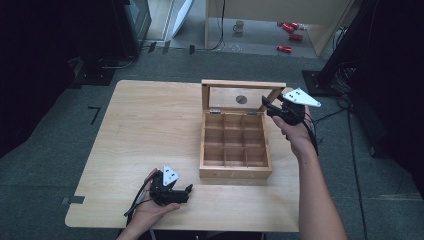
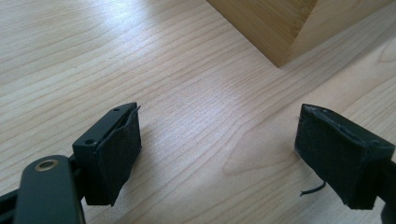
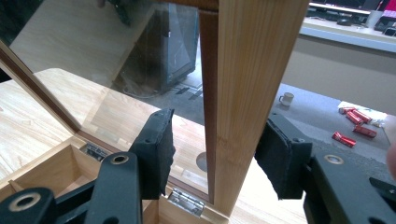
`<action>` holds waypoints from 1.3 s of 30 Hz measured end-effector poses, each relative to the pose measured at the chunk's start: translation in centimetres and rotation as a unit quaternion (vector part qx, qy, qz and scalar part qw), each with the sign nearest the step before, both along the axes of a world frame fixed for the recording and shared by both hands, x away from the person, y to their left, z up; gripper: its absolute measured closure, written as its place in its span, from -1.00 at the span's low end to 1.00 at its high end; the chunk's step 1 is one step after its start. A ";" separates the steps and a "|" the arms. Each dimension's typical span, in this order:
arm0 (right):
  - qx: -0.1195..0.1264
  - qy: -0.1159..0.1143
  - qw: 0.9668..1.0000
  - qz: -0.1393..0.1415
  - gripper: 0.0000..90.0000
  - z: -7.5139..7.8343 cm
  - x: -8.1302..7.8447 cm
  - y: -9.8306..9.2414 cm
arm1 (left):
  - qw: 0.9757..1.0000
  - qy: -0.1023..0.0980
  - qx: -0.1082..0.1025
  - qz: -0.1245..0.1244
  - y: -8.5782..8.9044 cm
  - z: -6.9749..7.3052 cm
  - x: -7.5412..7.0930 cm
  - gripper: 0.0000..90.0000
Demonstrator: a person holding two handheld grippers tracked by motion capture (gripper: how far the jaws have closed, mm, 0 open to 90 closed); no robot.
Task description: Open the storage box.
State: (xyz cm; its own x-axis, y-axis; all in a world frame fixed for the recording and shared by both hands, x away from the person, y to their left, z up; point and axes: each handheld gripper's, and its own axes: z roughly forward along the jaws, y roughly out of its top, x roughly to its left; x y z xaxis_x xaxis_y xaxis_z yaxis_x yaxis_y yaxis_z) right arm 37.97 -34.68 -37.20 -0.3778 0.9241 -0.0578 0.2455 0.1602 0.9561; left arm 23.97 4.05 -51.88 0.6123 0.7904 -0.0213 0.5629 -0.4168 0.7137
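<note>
Right hand-held gripper (image 3: pixel 215 154): jaws partly open, set either side of the side rail of the raised lid (image 3: pixel 252 93); the right pad (image 3: pixel 280 154) lies against or just beside the wood, the left pad (image 3: pixel 156 149) stands apart in front of the glass. Whether the pads press cannot be told.

Left hand-held gripper (image 2: pixel 219 154): jaws wide open, nothing between them, low over bare bench near a corner of the box.

Wooden box (image 1: pixel 235 172): light wood, nine square compartments in three rows, all bare. Its lid, a wood frame around a glass pane, stands upright on metal hinges (image 3: pixel 187 200) at the back edge. Sits right of centre on the bench.

Bench (image 1: pixel 140 130): pale wood-grain top, rounded corners.

Room: grey carpet; a mug (image 1: pixel 239 26) and red items (image 1: pixel 290 30) on the floor beyond.
</note>
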 end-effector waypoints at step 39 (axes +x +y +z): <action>0.075 0.054 0.991 -0.098 0.50 0.4 6.0 0.2 | 1.000 0.001 -0.009 -0.004 0.0 0.0 0.0 -0.67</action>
State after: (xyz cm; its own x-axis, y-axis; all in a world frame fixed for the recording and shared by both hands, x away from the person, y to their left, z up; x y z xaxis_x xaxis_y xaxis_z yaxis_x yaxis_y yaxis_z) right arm 43.96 -34.46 -36.83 -0.1872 0.9754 0.1165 0.3592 -0.0424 0.9323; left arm 23.96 4.10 -51.90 0.6179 0.7854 -0.0360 0.5613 -0.4086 0.7197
